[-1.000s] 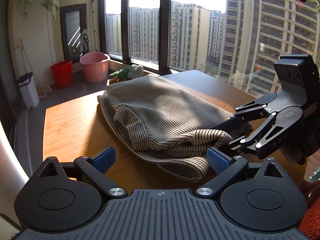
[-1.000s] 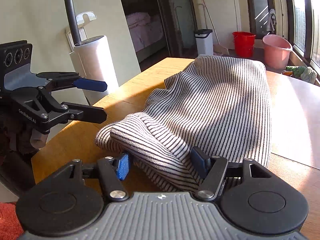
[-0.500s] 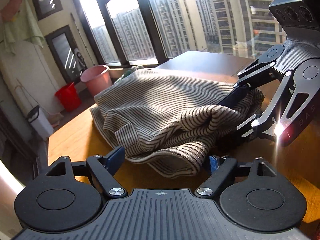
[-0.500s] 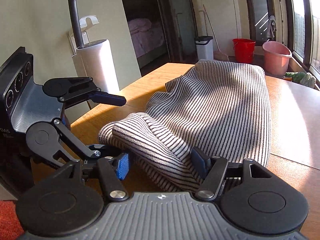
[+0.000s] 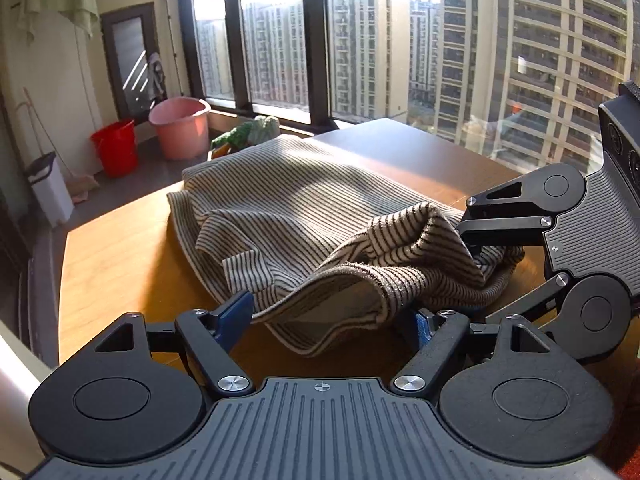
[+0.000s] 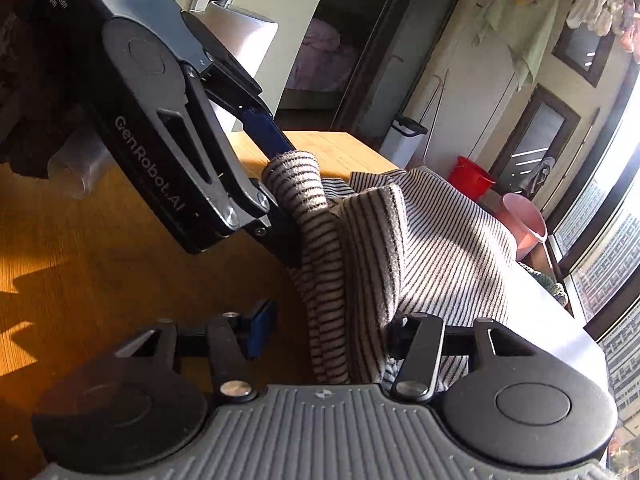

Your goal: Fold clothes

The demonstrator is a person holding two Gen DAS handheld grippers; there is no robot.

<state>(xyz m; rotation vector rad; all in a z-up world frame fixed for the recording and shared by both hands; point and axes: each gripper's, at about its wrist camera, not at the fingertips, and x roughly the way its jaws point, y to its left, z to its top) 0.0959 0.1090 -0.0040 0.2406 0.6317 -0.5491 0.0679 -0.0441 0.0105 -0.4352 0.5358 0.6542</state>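
Observation:
A striped knit garment (image 5: 304, 216) lies bunched on the wooden table (image 5: 116, 248); it also shows in the right wrist view (image 6: 440, 248). My left gripper (image 5: 332, 316) is open, its blue pads either side of the garment's near hem, which lies between them. In the right wrist view the left gripper (image 6: 280, 184) straddles a raised fold. My right gripper (image 6: 328, 332) is open, turned on its side, with the garment's edge between its fingers. In the left wrist view the right gripper (image 5: 472, 240) sits at the cloth's right end.
A pink bucket (image 5: 180, 128) and a red bucket (image 5: 116, 146) stand on the floor by the window. A white bin (image 5: 50, 188) stands left. A green cloth item (image 5: 248, 132) lies beyond the table's far edge. A white cylinder (image 6: 244, 36) stands behind the left gripper.
Both grippers have closed in on the garment's near end and the cloth there is lifted into a raised fold. The right gripper has rolled onto its side.

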